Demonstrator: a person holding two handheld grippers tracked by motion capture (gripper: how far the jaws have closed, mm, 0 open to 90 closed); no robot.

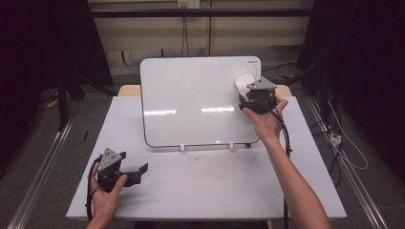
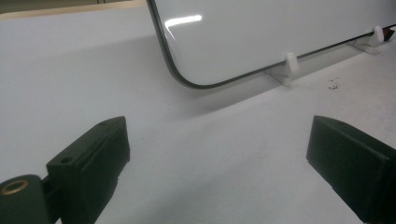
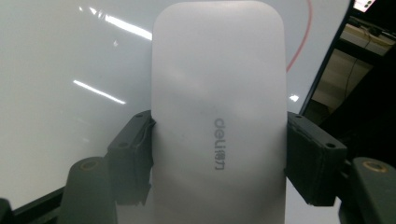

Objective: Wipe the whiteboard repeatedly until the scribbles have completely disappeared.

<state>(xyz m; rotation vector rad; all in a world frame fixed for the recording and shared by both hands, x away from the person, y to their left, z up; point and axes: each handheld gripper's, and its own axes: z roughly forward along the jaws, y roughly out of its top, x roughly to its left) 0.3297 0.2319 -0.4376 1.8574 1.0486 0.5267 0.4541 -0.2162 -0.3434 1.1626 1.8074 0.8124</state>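
Observation:
A whiteboard (image 1: pixel 196 100) stands tilted on small white feet (image 2: pixel 289 65) at the back of the white table (image 1: pixel 191 186). My right gripper (image 1: pixel 248 93) is shut on a white eraser (image 3: pixel 219 116) marked "deli", held flat against the board's upper right area. A faint red line (image 3: pixel 306 37) curves on the board just beyond the eraser. My left gripper (image 1: pixel 138 169) rests low over the table's front left, open, with nothing between its jaws. The board's lower left corner (image 2: pixel 182 77) lies ahead of it.
Small dark specks (image 2: pixel 332 85) lie on the table near the board's foot. Cables (image 1: pixel 344 143) trail on the floor to the right of the table. Black curtains hang on both sides, and a metal rail (image 1: pixel 38 176) runs along the left floor.

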